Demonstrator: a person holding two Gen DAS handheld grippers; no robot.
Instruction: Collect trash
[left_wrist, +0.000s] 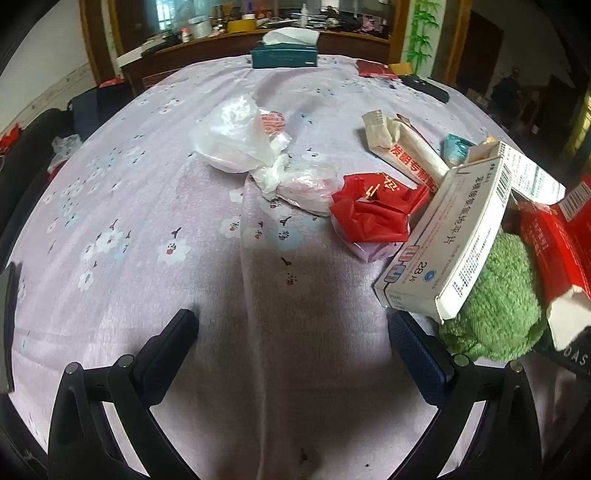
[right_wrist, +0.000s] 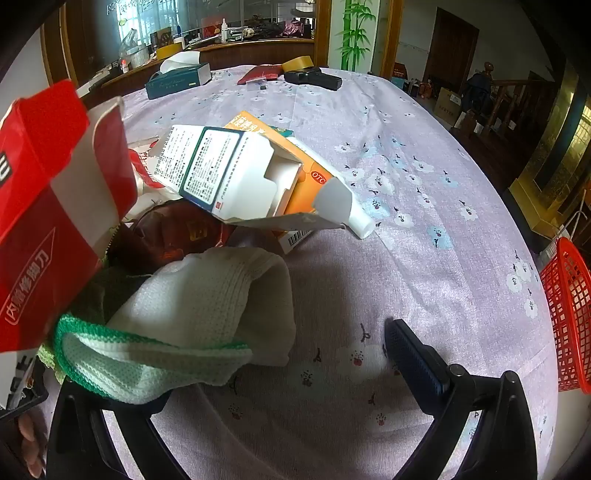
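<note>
Here, two grippers — left gripper (left_wrist: 291, 328) fingers wide over cloth, right gripper's (right_wrist: 295, 343) unclear — one red basket (right_wrist: 567, 317).

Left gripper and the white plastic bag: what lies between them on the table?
Only bare flowered tablecloth, as the left wrist view shows. The open left gripper has nothing between it and the white plastic bag.

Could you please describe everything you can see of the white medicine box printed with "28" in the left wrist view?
The white medicine box is a long, flat carton of thin card with blue and red marks, Chinese lettering, a barcode on one side and "28" near its close end. Its far flap stands open. It lies tilted, its near end propped on the green fuzzy cloth, its side against the crumpled red wrapper. The open left tongs are not touching it.
</note>
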